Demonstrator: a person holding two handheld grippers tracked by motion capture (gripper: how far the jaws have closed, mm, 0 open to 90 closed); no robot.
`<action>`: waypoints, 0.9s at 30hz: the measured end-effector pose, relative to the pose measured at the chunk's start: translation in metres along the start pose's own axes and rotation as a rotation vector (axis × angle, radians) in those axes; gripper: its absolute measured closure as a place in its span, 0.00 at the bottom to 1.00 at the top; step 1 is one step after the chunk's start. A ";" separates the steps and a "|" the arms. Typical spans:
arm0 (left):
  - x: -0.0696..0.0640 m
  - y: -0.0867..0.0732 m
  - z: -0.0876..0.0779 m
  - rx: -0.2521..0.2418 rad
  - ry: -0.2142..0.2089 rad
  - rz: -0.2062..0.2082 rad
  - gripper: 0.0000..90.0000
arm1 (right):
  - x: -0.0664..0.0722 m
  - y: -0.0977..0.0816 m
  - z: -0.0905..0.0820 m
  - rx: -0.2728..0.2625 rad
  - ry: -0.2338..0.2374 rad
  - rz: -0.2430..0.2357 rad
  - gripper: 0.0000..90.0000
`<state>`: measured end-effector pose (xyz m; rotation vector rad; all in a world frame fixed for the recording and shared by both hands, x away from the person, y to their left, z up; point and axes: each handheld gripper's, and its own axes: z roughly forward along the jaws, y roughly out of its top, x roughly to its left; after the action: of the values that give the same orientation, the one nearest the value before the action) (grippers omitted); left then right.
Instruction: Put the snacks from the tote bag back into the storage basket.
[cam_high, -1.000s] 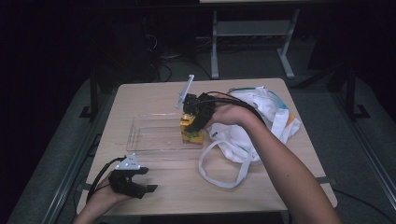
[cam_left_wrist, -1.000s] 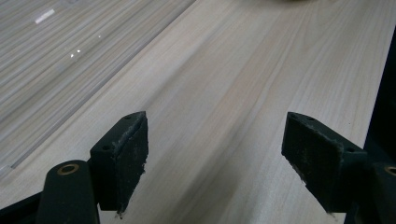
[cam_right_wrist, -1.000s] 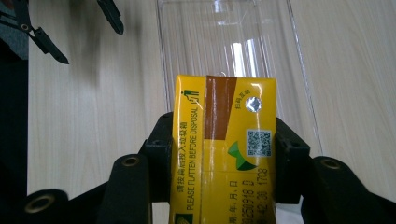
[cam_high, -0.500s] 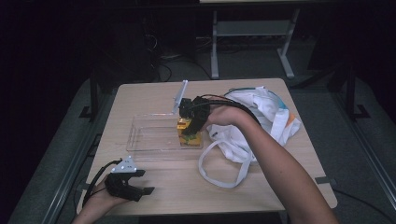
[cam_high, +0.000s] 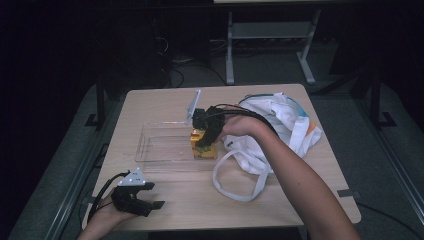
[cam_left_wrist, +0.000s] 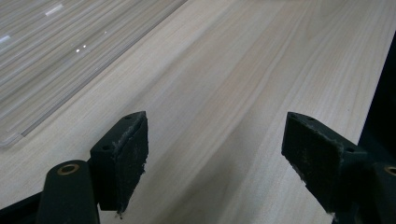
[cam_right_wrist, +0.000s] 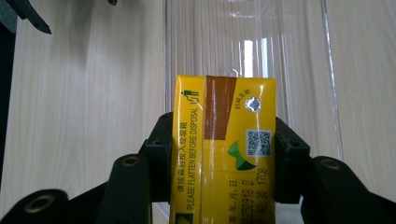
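yellow carton (cam_right_wrist: 223, 149) clamped in right claw (cam_right_wrist: 223, 158); left claw (cam_left_wrist: 215, 163) gapes over pale wood table (cam_left_wrist: 243, 70), dark room.

Carton (cam_high: 204, 145) at right end of clear box (cam_high: 162, 150); bag (cam_high: 272, 125) right of box.
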<state>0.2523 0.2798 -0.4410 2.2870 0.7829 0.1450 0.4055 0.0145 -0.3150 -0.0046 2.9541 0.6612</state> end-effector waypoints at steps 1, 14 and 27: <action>-0.001 0.000 0.000 0.000 -0.003 -0.009 0.25 | 0.000 0.000 0.002 0.002 0.001 -0.003 0.57; 0.000 0.000 0.000 -0.001 -0.002 -0.014 0.25 | -0.002 -0.005 0.014 0.027 0.018 -0.010 0.57; 0.001 0.000 -0.001 0.003 -0.003 -0.005 0.25 | -0.001 -0.008 0.022 0.042 0.027 -0.019 0.57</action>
<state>0.2525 0.2807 -0.4409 2.2879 0.7878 0.1386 0.4093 0.0167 -0.3381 -0.0375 2.9896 0.6007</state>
